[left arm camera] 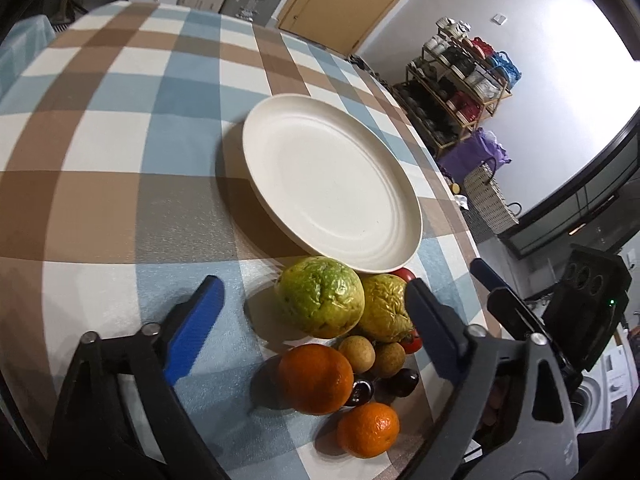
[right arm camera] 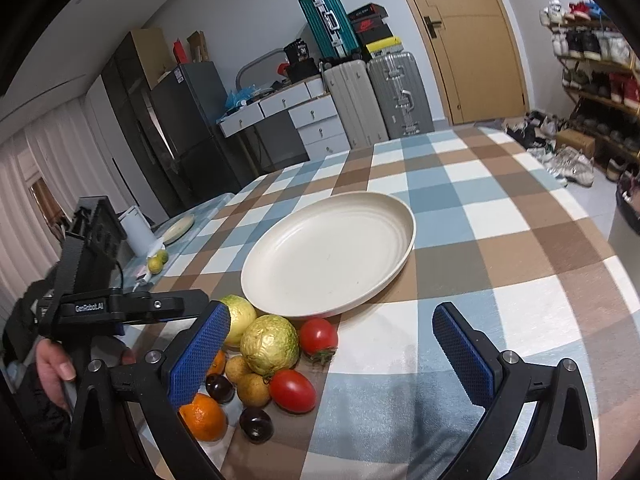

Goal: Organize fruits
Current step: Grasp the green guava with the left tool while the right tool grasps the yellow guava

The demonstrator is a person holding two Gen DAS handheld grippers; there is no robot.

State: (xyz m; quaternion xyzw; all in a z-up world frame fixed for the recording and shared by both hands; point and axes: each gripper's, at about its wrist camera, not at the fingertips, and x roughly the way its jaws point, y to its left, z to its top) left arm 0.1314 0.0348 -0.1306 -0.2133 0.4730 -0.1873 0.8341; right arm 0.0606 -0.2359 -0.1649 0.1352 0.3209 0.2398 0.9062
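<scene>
An empty cream plate (left arm camera: 332, 188) (right arm camera: 332, 252) sits on the checked tablecloth. A pile of fruit lies at its near edge: two green-yellow guavas (left arm camera: 322, 298) (right arm camera: 270, 344), a second guava (left arm camera: 386, 308) (right arm camera: 239, 320), two oranges (left arm camera: 316, 378) (left arm camera: 368, 430) (right arm camera: 204, 416), brown longans (left arm camera: 358, 354) (right arm camera: 252, 388), dark cherries (left arm camera: 404, 382) (right arm camera: 256, 422) and red tomatoes (right arm camera: 318, 336) (right arm camera: 292, 390). My left gripper (left arm camera: 316, 300) is open, its fingers either side of the pile. My right gripper (right arm camera: 332, 344) is open above the cloth, just right of the pile. Both are empty.
The table edge (left arm camera: 460, 216) runs close on the right of the left wrist view, with a shoe rack (left arm camera: 456, 88) beyond. A side table with a small plate (right arm camera: 178, 228) and limes (right arm camera: 158, 262) stands at the left. Suitcases (right arm camera: 376, 96) and a door stand behind.
</scene>
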